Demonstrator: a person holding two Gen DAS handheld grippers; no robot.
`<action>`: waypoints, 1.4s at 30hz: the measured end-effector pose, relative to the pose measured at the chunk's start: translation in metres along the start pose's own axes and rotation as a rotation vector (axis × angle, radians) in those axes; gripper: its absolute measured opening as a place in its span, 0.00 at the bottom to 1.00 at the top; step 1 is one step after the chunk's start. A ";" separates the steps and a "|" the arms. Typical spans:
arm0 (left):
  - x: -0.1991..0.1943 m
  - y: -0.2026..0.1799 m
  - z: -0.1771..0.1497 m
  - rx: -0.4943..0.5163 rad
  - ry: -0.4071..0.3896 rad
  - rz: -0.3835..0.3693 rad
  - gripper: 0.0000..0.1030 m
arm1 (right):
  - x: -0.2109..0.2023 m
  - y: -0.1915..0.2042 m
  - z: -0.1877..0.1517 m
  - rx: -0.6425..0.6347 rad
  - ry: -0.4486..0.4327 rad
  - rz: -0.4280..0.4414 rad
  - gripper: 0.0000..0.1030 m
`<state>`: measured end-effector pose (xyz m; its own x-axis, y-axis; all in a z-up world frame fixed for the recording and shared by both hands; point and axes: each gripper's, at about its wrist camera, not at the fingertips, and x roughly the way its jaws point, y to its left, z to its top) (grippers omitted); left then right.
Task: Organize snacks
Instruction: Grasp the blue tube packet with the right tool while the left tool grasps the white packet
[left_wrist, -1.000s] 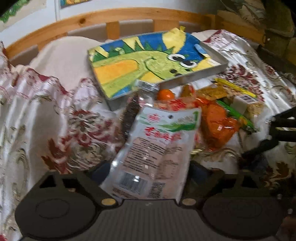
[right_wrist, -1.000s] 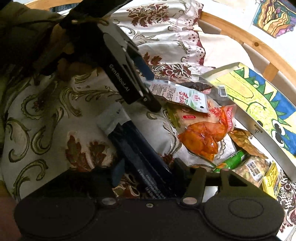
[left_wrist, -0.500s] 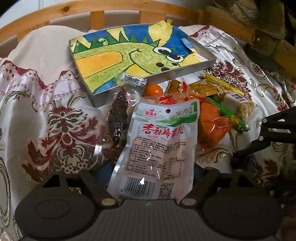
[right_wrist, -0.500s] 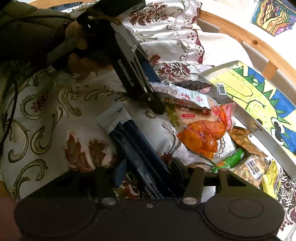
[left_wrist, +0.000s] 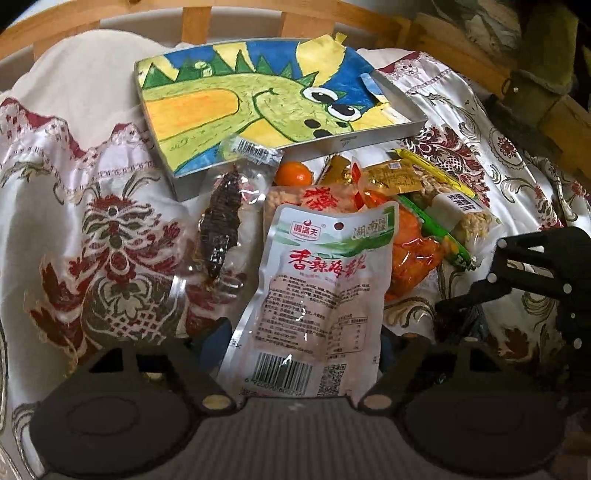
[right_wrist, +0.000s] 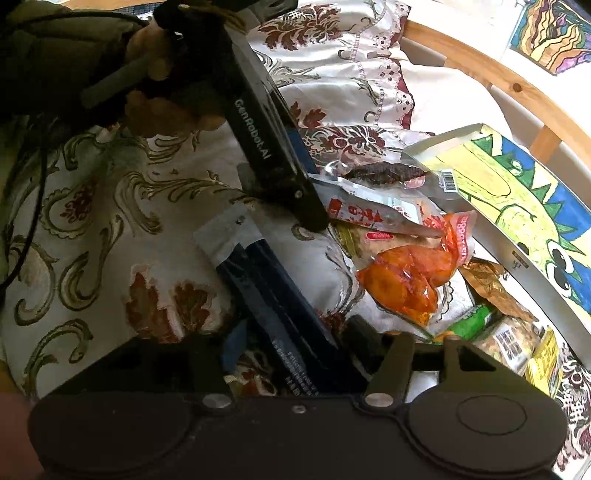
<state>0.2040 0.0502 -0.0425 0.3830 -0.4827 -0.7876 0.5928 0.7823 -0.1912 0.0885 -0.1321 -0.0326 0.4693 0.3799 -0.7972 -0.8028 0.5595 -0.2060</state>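
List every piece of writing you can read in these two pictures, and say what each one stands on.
"GenRobot.AI": side of the left gripper.
"香辣海…" in red, last characters unclear: white snack pouch.
Pouch's fine print, barcode digits, green logo: too small.
Labels on the other snack packets: blurred.

Left black two-finger gripper (left_wrist: 303, 345): angled down, jaws closed onto a packet, bare hand (right_wrist: 162, 92) on its handle. Right black gripper (right_wrist: 291, 343): angled down, jaws just opening, packet between.
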 end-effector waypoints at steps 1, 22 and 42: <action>0.001 -0.001 0.000 0.007 -0.002 0.004 0.80 | 0.002 -0.001 0.000 -0.003 -0.002 0.006 0.66; -0.018 0.002 -0.003 -0.151 0.042 0.014 0.62 | -0.011 0.013 -0.011 0.000 -0.050 -0.093 0.39; -0.030 -0.002 -0.025 -0.354 0.058 0.034 0.65 | -0.042 0.015 -0.024 0.048 -0.091 -0.200 0.36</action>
<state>0.1735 0.0730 -0.0331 0.3514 -0.4387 -0.8271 0.2944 0.8904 -0.3472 0.0476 -0.1570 -0.0158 0.6502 0.3215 -0.6884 -0.6730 0.6641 -0.3256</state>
